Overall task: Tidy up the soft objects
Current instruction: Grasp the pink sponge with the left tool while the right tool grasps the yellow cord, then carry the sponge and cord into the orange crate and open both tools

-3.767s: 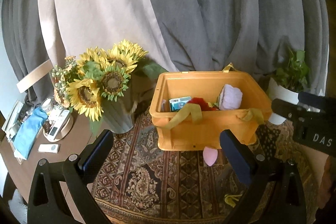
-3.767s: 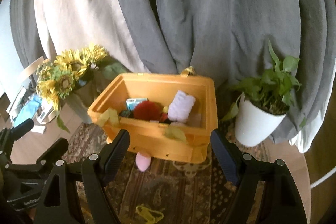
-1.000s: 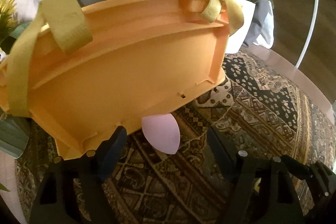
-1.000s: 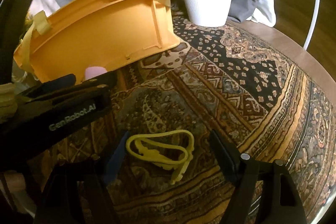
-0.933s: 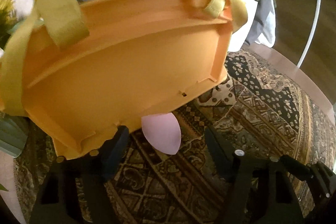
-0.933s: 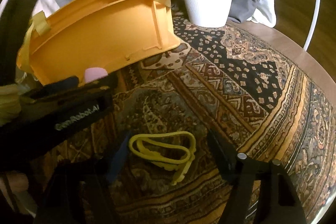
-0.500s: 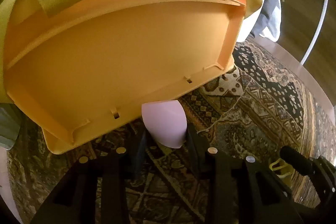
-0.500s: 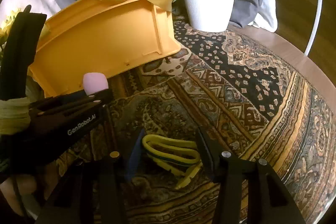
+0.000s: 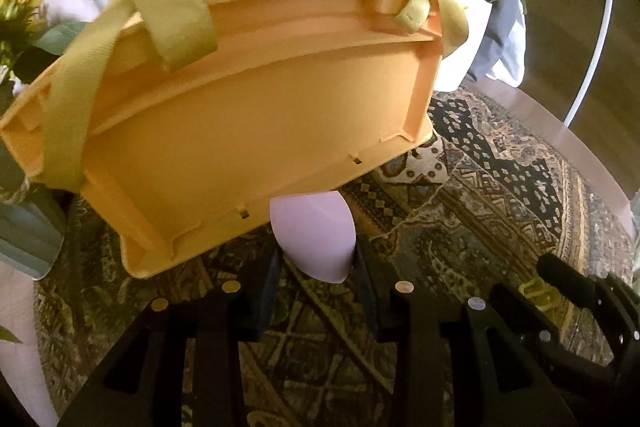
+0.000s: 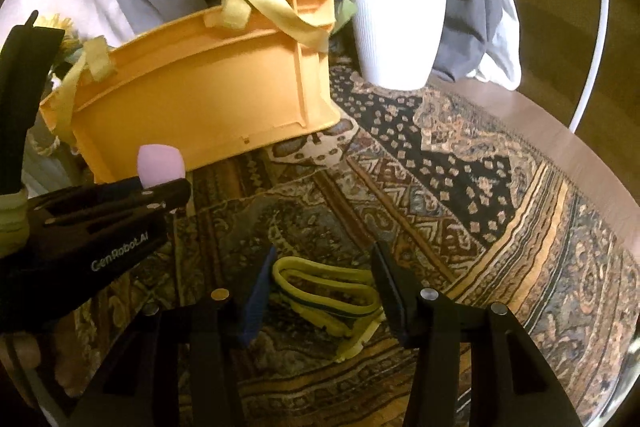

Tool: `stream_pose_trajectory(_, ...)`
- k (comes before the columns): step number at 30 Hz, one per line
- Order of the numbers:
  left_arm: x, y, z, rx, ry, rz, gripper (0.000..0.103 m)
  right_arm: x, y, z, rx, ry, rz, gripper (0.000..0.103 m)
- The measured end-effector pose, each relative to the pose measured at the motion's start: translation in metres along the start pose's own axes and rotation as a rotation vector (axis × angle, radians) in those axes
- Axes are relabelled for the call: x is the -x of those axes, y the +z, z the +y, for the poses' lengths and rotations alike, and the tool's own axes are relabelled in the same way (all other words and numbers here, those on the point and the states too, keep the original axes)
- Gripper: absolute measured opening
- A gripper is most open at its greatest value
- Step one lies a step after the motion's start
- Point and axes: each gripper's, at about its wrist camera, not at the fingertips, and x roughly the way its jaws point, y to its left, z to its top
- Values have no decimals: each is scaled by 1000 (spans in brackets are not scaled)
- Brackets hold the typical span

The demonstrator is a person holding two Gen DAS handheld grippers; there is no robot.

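Observation:
My left gripper (image 9: 316, 267) is shut on a pink egg-shaped sponge (image 9: 314, 237), held in front of the orange basket (image 9: 240, 131). The sponge also shows in the right wrist view (image 10: 160, 165), clamped in the left gripper (image 10: 160, 193) and lifted off the rug. My right gripper (image 10: 320, 287) is low over the patterned rug (image 10: 460, 195). Its fingers stand either side of a yellow elastic band (image 10: 324, 293) lying on the rug, touching its ends. The basket (image 10: 208, 87) has yellow strap handles; its inside is hidden.
A white pot with a green plant (image 10: 400, 35) stands right of the basket. Sunflowers in a grey vase (image 9: 20, 27) stand at its left. Grey and beige curtains hang behind. The table's wooden edge (image 10: 560, 131) curves along the right.
My left gripper has closed on the pink sponge and lifted it a little. My right gripper has lowered and narrowed around the yellow band.

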Motion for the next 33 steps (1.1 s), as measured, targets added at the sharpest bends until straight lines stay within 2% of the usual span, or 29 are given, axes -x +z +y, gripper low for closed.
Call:
stream_pose_trajectory(8,22,-7,-5,13,39,-21,36,17,1,-2,53,30,-53,50)
stream_pose_trajectory(13,43,-11,-9,67,74,-34,36,28,8,-8,98,88,-83,50)
stream_pose_trajectory(26,106,-14,-34,232,254,-102,36,59,32,-26,224,251,-157,50)
stream_pose_trajectory(33,133,-10,-48,292,317,-144,36,77,50,-34,270,316,-205,50)
